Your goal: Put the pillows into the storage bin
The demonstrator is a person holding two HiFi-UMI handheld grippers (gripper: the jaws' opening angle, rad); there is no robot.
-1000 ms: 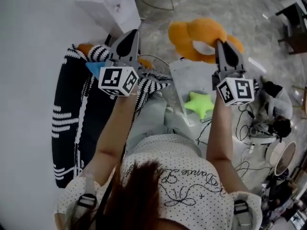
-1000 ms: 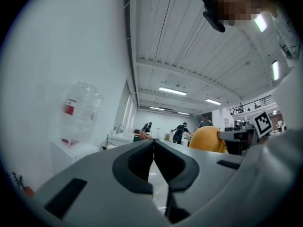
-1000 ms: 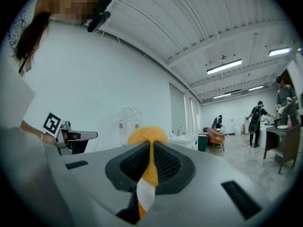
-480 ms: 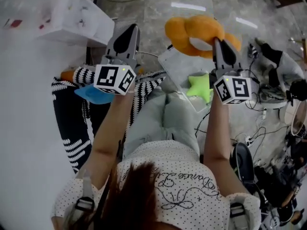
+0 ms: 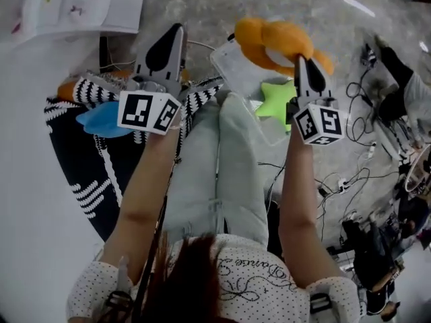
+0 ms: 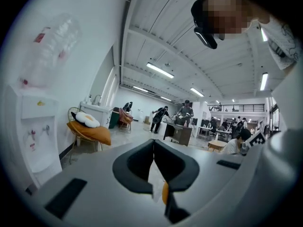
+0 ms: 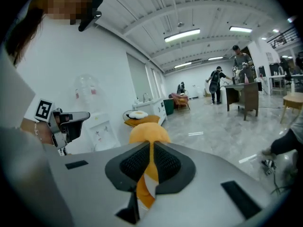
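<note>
gripping the orange pillow (image 5: 273, 36) with the right gripper (image 5: 301, 64), clamped on a thin fold of its plush at 1 o'clock in the head view, over the far side of the clear storage bin (image 5: 229, 64) near 12 o'clock. holding the left gripper (image 5: 174, 36) closed tip to tip at 11 o'clock, with nothing plainly caught, above a black-and-white striped cushion (image 5: 94, 89) and near a blue pillow (image 5: 101, 121) at 9 o'clock. noting a green star pillow (image 5: 275, 103) seemingly lying in the bin already, also toward 1 o'clock but nearer than the orange one. judging the orange pillow light, soft and squashy, not fragile and not prone to slip from a firm grip, yet apt to sag, dangle and swing from so small a pinch. better to take hold at a seam or on a thick lobe than on loose cover, and to lower it well inside the walls before letting go. probably worth pressing down, being springy and quick to fill the bin. for the striped and blue ones, pinch a corner or an edge
</note>
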